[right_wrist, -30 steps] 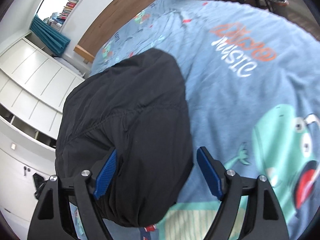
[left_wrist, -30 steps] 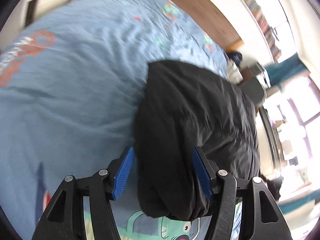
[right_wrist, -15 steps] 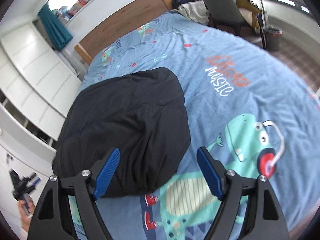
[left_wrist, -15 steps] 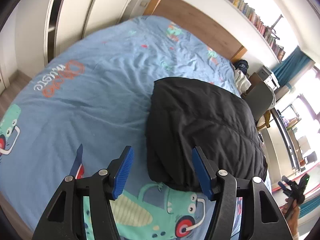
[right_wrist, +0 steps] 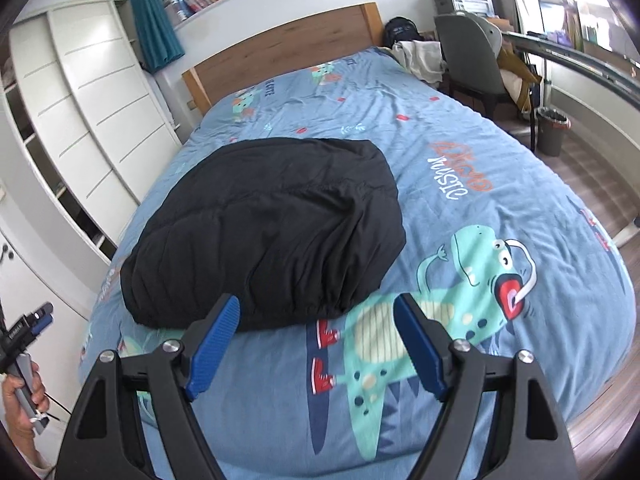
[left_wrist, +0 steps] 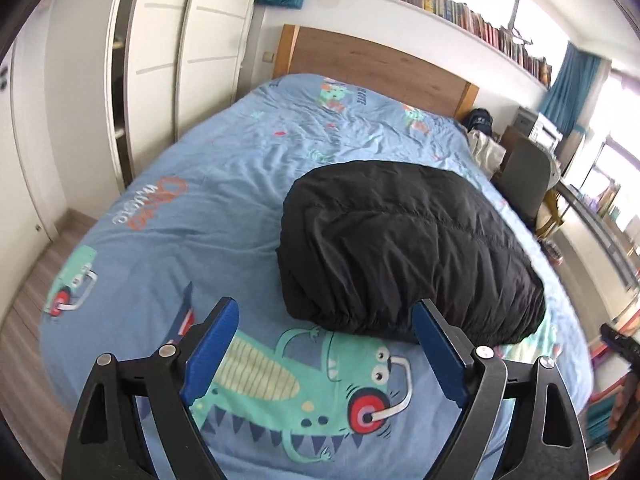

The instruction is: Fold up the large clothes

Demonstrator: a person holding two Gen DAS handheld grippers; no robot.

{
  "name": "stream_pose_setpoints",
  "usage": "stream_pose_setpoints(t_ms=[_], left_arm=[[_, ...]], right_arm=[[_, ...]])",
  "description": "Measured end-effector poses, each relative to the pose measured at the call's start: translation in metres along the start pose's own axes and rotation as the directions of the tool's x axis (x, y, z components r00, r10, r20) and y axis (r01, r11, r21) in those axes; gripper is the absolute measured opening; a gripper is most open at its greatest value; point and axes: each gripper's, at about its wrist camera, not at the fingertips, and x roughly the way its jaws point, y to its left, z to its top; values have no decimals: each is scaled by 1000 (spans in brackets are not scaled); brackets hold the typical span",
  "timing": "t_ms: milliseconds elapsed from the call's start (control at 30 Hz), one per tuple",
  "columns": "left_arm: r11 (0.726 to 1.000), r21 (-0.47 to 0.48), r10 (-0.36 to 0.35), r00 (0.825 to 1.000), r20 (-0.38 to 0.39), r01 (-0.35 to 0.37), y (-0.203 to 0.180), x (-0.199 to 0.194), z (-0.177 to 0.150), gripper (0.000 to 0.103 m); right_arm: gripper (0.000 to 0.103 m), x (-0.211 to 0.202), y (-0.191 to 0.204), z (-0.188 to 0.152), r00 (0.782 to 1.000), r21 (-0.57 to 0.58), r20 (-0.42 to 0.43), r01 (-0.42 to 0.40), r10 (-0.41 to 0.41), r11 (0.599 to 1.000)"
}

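Lying folded, puffy black jacket (left_wrist: pixel 404 248), rumpled blue duvet (left_wrist: pixel 224 208)

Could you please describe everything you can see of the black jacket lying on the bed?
The black jacket is folded into a compact, puffy rounded bundle with no sleeves showing. Its fabric looks like thin, matte, finely wrinkled padded material, with a stitched seam curving across the top. It lies flat near the middle of the blue dinosaur-print duvet, its near edge beside the dinosaur print. Only the duvet touches it; the left gripper and right gripper are open and clear of it.
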Motion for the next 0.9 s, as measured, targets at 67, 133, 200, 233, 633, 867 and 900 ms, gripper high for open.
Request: stream_pose_setpoints(t_ms=[67,133,200,233,633,867,900], left_arm=[[999,25,35,999,15,-35,-8,-8,-5,89],[996,48,69,997,38,-71,-16,-16,-8,94],[992,76,100,993,67,-105,-23,-24,-11,102],[989,89,113,990,83,-120,-26,-28,-12,102],[968,143,189,975,120,-206,-56,-47,-34,103],[967,151,189,974,127,-207,-69,-58,-39,103],[968,151,181,975,127,-199,-71,-59,-39,103]], right_arm=[[79,-5,7,-6,1000,-21,6,5,-5,1000],[79,-13,17,-13,1000,-48,18,11,-10,999],[79,-16,23,-19,999,-67,28,18,-16,998],[79,-21,28,-23,999,-82,37,22,-19,996],[89,-43,58,-51,994,-133,85,76,-65,988],[92,-53,77,-57,992,-159,107,90,-73,983],[92,-54,80,-57,991,-164,110,93,-76,982]])
